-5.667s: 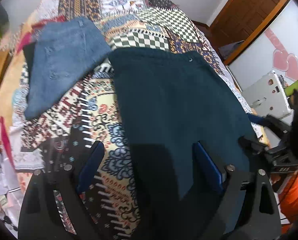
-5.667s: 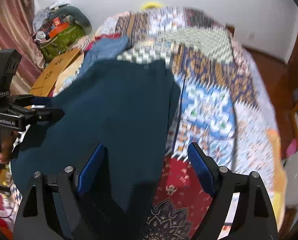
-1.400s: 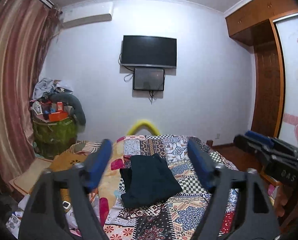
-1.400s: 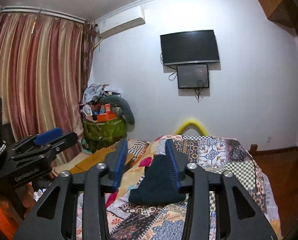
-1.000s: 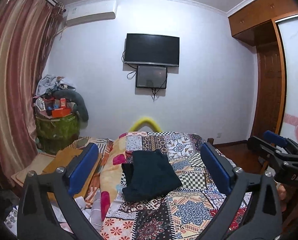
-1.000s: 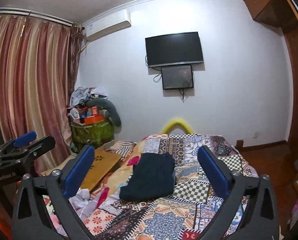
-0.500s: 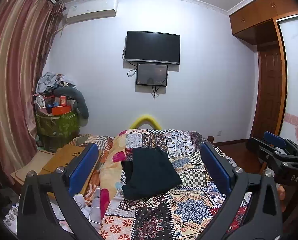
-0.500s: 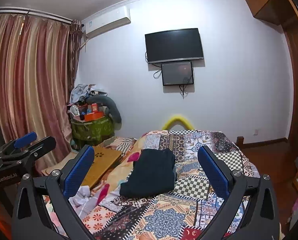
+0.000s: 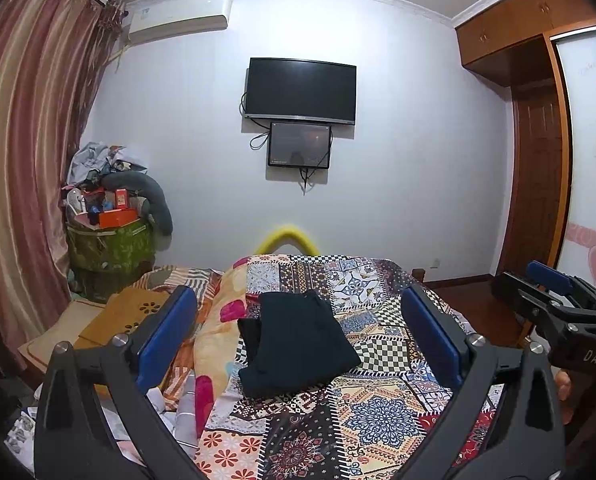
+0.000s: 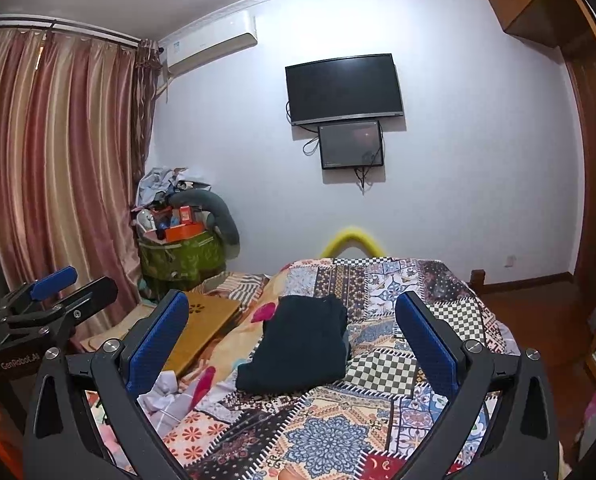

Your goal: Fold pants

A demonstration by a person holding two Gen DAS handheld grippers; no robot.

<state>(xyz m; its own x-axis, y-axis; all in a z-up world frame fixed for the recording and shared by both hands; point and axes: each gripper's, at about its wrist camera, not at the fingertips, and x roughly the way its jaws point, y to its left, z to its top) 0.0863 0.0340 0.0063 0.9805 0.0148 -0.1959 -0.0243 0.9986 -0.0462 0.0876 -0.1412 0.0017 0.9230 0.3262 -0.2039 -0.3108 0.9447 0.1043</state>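
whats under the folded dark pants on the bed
The folded dark pants lie on the patchwork bedspread. A darker fabric edge shows at their left side; anything else beneath is covered.

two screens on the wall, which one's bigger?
The upper screen, the wide black TV. The lower screen hangs just beneath it, clearly narrower, with cables trailing from it.

Landmark: folded pants (image 9: 298, 344) on quilt (image 9: 377, 412), w/ nothing lying on top.
- Quilt nearer camera than pants: bare, free to pass.
- Quilt right of pants: bare to bed edge.
- Left of pants: orange pillow (image 9: 214, 328) just beside; wooden board (image 10: 202, 324) beyond.
- Far left, by curtain (image 10: 58, 184): green basket (image 10: 182, 260) piled w/ clutter.
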